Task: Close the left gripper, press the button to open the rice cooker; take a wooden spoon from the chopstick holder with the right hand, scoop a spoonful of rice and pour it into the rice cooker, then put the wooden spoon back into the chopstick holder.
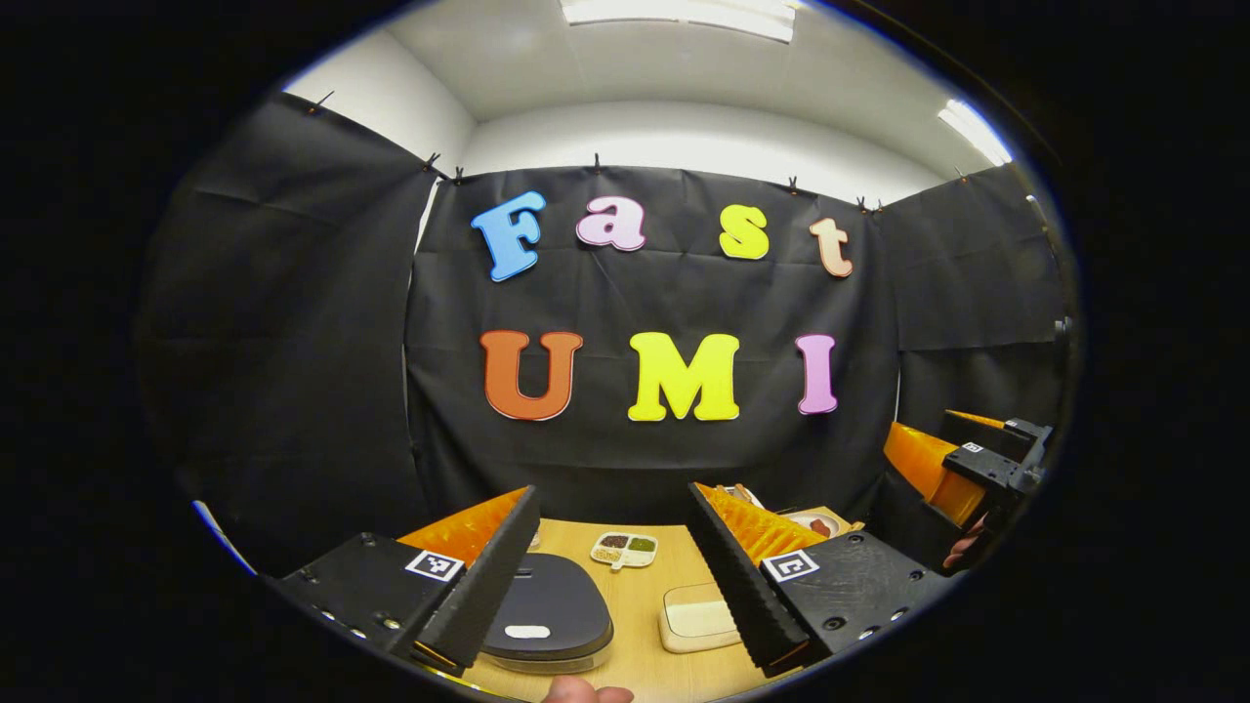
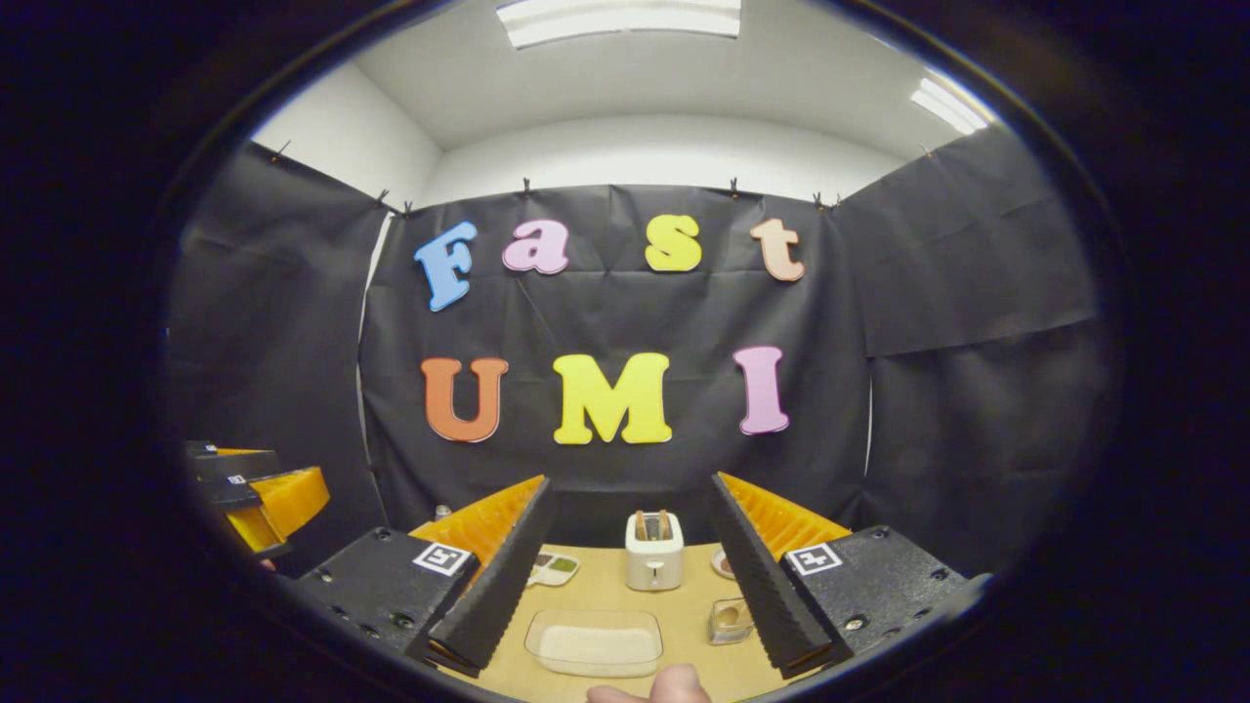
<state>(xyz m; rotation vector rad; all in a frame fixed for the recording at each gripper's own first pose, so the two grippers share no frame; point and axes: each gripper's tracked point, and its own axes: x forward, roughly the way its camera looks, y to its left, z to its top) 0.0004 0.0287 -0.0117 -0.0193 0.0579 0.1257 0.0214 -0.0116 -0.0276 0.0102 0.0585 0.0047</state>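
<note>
On the worktop (image 1: 645, 625), left of the rice tray (image 1: 695, 617), sits the rice cooker (image 1: 547, 607), lid down, with its pale button (image 1: 527, 632) toward the near edge. The left tool (image 1: 605, 576) stands wide above it, holding nothing. Judgement: the button is small and stiff, so closed fingertips should press squarely. Behind the rice tray (image 2: 594, 642) in the right gripper view stands a toaster (image 2: 653, 552). The right tool (image 2: 625, 586) is wide and empty. The chopstick holder and spoon cannot be made out; a wooden spoon would be light and rigid, best taken mid-handle.
</note>
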